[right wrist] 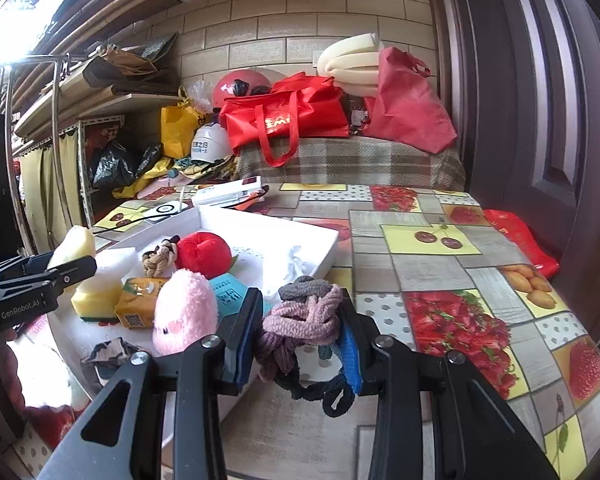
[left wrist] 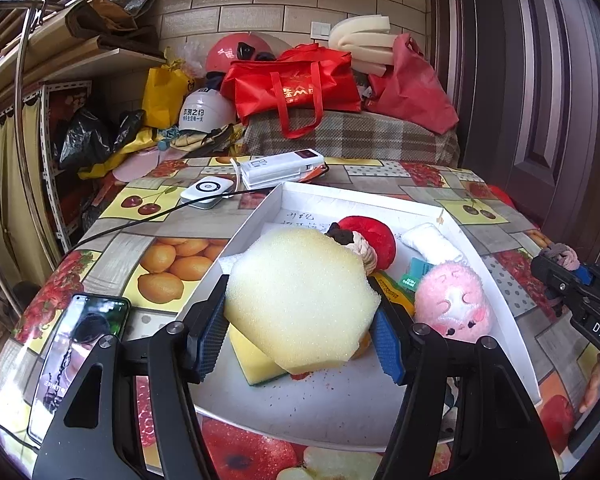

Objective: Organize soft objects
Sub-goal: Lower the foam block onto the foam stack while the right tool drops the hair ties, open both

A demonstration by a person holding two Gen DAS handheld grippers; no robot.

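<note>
My left gripper point(left wrist: 300, 336) is shut on a pale yellow foam sponge point(left wrist: 300, 296), held just above the white tray point(left wrist: 320, 408). In the tray lie a red plush apple point(left wrist: 370, 236), a pink plush toy point(left wrist: 452, 304), a rolled white towel point(left wrist: 430, 242), a knotted rope point(right wrist: 160, 258) and a yellow-green scouring sponge point(left wrist: 252, 364). My right gripper point(right wrist: 300, 344) is shut on a bundle of pink, grey and dark hair ties point(right wrist: 304, 316), at the tray's right side. Each gripper shows in the other's view: the left gripper point(right wrist: 60, 272), the right gripper point(left wrist: 560, 264).
A phone point(left wrist: 80, 356) lies on the fruit-print tablecloth left of the tray. A power bank point(left wrist: 280, 170) and a white charger point(left wrist: 206, 192) with a cable sit behind it. A yellow packet point(right wrist: 138, 300) and a crumpled wrapper point(right wrist: 108, 354) lie in the tray. Bare tablecloth point(right wrist: 440, 280) stretches right.
</note>
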